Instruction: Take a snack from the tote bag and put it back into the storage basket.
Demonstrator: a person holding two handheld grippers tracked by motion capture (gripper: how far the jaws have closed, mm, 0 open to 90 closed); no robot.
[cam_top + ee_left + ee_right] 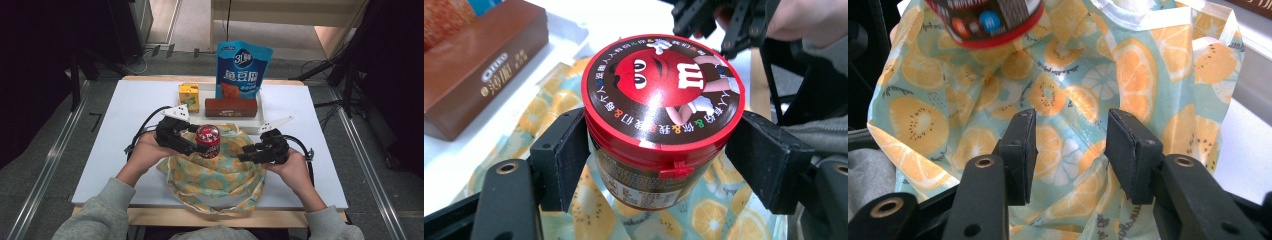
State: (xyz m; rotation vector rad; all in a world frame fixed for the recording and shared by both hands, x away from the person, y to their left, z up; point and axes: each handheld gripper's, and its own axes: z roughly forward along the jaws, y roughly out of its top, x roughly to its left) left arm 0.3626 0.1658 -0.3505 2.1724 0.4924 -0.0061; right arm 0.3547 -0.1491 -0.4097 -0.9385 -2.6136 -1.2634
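Candy tub (pixel 663 120), rigid plastic, smooth-sided, probably light: held above fruit-print cloth bag (pixel 220 172).
Left gripper (pixel 659 165) clamps its body below the lid; right gripper (pixel 1071 150) half-open around the bag's limp fabric, grip uncertain.

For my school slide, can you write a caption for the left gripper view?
Black fingers squeeze a red-lidded candy jar above a fruit-print cloth bag.

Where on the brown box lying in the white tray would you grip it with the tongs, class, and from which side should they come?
Grip the brown box across its narrow width near the middle, coming down from above. It lies flat and long in the white tray, with the blue pouch standing close behind it and the yellow carton at its left end, so the top looks like the freest approach.
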